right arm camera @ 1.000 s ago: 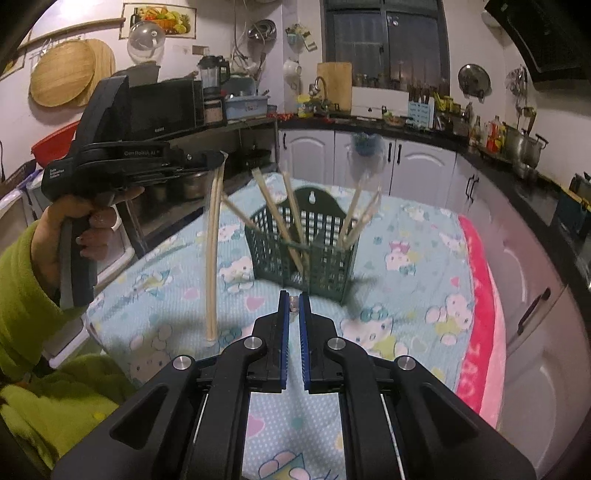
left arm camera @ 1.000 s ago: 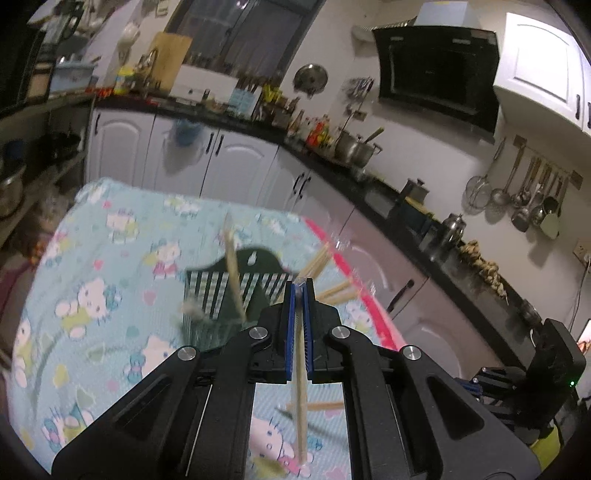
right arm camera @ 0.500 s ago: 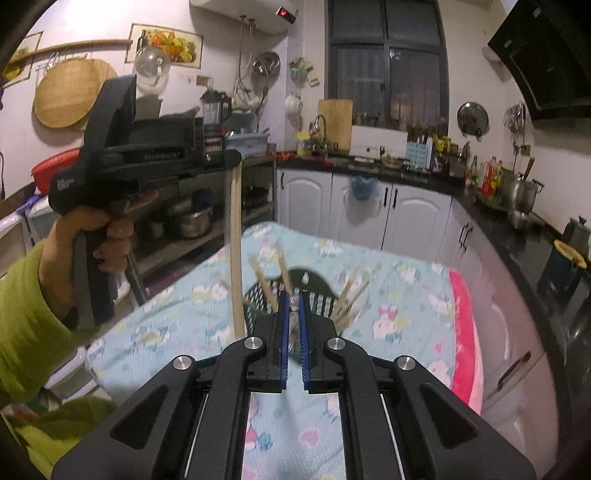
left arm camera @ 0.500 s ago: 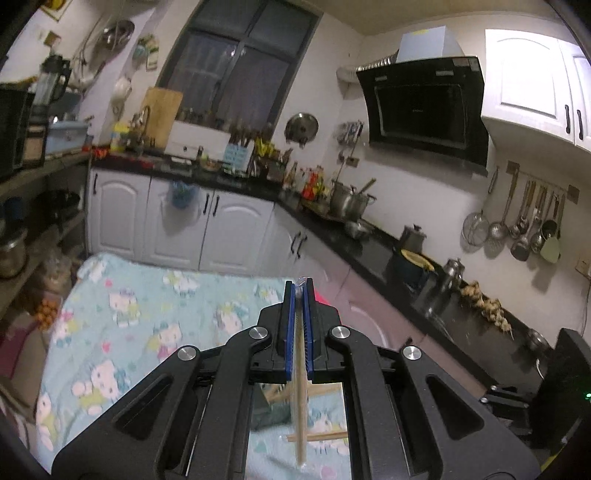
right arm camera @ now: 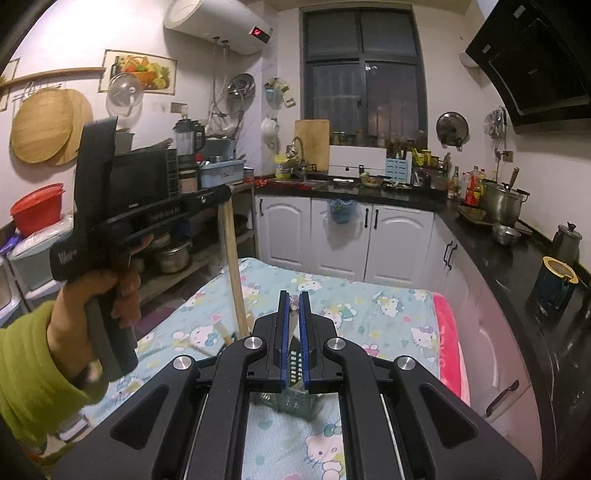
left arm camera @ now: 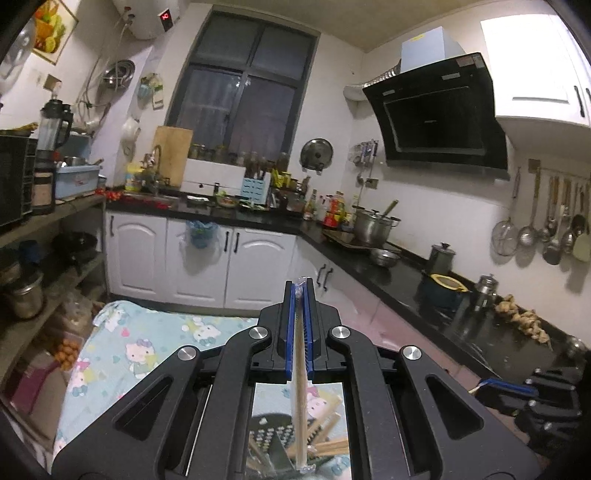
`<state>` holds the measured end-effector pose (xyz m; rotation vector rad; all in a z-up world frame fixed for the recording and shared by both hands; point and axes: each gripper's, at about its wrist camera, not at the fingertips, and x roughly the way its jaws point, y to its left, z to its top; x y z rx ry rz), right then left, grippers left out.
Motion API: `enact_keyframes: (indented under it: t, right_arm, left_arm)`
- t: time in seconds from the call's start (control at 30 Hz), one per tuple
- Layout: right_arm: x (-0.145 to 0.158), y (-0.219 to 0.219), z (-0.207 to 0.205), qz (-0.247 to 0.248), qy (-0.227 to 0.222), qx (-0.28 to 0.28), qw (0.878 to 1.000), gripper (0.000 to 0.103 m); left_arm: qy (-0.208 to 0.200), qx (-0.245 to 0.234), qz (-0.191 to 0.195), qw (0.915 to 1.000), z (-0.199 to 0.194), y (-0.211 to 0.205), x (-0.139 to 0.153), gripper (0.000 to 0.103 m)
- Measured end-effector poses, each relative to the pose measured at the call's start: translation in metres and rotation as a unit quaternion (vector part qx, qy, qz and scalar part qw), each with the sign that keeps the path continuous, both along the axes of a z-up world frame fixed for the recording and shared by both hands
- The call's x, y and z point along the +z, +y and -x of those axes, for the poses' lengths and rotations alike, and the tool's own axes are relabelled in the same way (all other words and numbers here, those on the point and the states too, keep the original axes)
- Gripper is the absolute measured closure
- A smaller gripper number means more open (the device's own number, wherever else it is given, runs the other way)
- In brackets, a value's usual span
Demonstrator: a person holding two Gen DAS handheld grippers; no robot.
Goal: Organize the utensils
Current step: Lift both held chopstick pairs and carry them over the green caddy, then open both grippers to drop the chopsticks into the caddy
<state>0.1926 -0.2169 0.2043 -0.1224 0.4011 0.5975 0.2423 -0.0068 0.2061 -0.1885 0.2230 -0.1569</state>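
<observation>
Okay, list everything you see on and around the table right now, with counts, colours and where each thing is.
chopstick: one, pale wood, hanging upright from the left claw
utensil basket: one, dark green, on the table beneath the right claw
tablecloth: one, light blue cartoon print
steel pot: one, on the black counter
ladles: several, metal, hanging on the right wall
left claw: shut on the chopstick
right claw: shut, something small at its tips

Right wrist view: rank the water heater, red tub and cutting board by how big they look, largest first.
1. water heater
2. red tub
3. cutting board

The tub and the board look close in size, and each stands at a different depth, so true sizes stay unsure.
</observation>
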Motion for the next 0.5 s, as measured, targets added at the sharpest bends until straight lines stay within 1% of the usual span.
enact_keyframes:
  t: [0.23, 0.5]
  right_arm:
    - [-0.014, 0.01, -0.028, 0.01, 0.019, -0.012, 1.0, 0.098]
    - [-0.035, 0.023, -0.047, 0.013, 0.043, -0.012, 0.999, 0.098]
  left_arm:
    - [-0.007, 0.025, -0.01, 0.9996, -0.018, 0.001, -0.028, 0.101]
    - [0.003, 0.036, -0.01, 0.9993, -0.031, 0.008, -0.061, 0.101]
